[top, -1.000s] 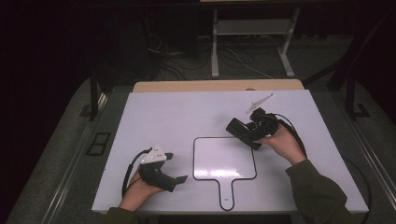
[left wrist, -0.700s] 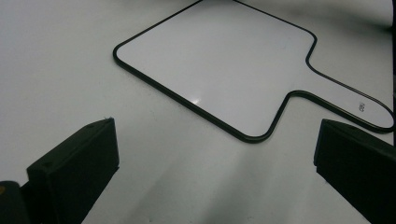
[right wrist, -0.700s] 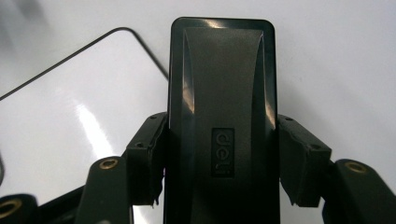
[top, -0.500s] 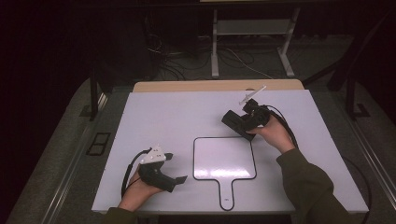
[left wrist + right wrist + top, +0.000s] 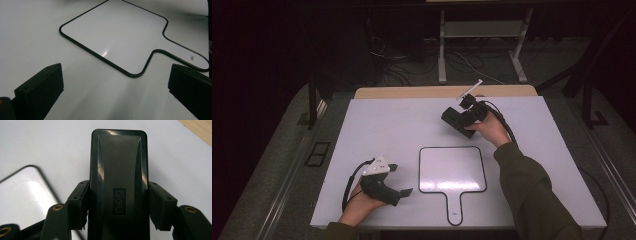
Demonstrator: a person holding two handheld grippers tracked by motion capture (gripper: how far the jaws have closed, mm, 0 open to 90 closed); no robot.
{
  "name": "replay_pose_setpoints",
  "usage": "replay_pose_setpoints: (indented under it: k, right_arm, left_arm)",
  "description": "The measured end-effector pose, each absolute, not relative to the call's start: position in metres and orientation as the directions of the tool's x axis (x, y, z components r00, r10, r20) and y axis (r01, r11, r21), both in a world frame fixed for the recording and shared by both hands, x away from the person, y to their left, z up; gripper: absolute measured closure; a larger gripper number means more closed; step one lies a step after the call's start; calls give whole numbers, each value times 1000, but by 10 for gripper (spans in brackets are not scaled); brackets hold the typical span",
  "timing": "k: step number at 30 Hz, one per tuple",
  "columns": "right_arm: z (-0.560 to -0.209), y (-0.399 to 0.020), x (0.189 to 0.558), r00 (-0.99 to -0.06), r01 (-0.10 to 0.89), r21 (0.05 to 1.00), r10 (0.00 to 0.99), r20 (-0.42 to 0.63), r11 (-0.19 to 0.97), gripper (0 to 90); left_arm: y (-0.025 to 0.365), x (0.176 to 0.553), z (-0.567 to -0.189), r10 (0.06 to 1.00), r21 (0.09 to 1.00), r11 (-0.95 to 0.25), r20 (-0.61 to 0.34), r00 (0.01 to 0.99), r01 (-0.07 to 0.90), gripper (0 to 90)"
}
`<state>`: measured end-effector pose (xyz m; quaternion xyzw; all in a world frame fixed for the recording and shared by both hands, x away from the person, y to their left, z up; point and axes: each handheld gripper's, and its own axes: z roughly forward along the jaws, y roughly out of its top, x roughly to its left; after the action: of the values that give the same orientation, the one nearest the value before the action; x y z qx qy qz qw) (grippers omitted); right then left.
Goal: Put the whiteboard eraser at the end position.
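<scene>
My right gripper (image 5: pixel 460 120) clamps a black whiteboard eraser (image 5: pixel 118 182) beyond the paddle-shaped whiteboard (image 5: pixel 453 169); my left gripper (image 5: pixel 399 180), jaws apart, rests beside it.

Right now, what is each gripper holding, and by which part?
Right gripper grips a black eraser by its long sides, near one end. Left gripper holds nothing.

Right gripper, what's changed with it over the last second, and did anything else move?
The right gripper, shut on the black eraser, has moved across the table toward its far edge, away from the handled whiteboard; its grip is unchanged. The left gripper stayed put near the front edge, jaws open, and the whiteboard has not shifted.
</scene>
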<state>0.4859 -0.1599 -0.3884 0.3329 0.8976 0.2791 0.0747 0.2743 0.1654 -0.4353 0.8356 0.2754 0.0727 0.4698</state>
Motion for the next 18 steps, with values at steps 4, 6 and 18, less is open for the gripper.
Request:
replay_pose_setpoints:
  k: [4, 6, 18]
  right_arm:
    - [-396, -155, 498, -779, 547, 542, 626, 48, 639, 385]
    - [-399, -151, 502, -773, 552, 536, 632, 44, 638, 385]
    - [-425, -139, 517, -771, 560, 514, 636, 35, 650, 383]
  left_arm:
    - [165, 274, -435, 528, 826, -406, -138, 838, 392, 0]
    - [166, 274, -435, 529, 827, -402, -140, 837, 393, 0]
    - [164, 274, -434, 526, 828, -404, -136, 839, 388, 0]
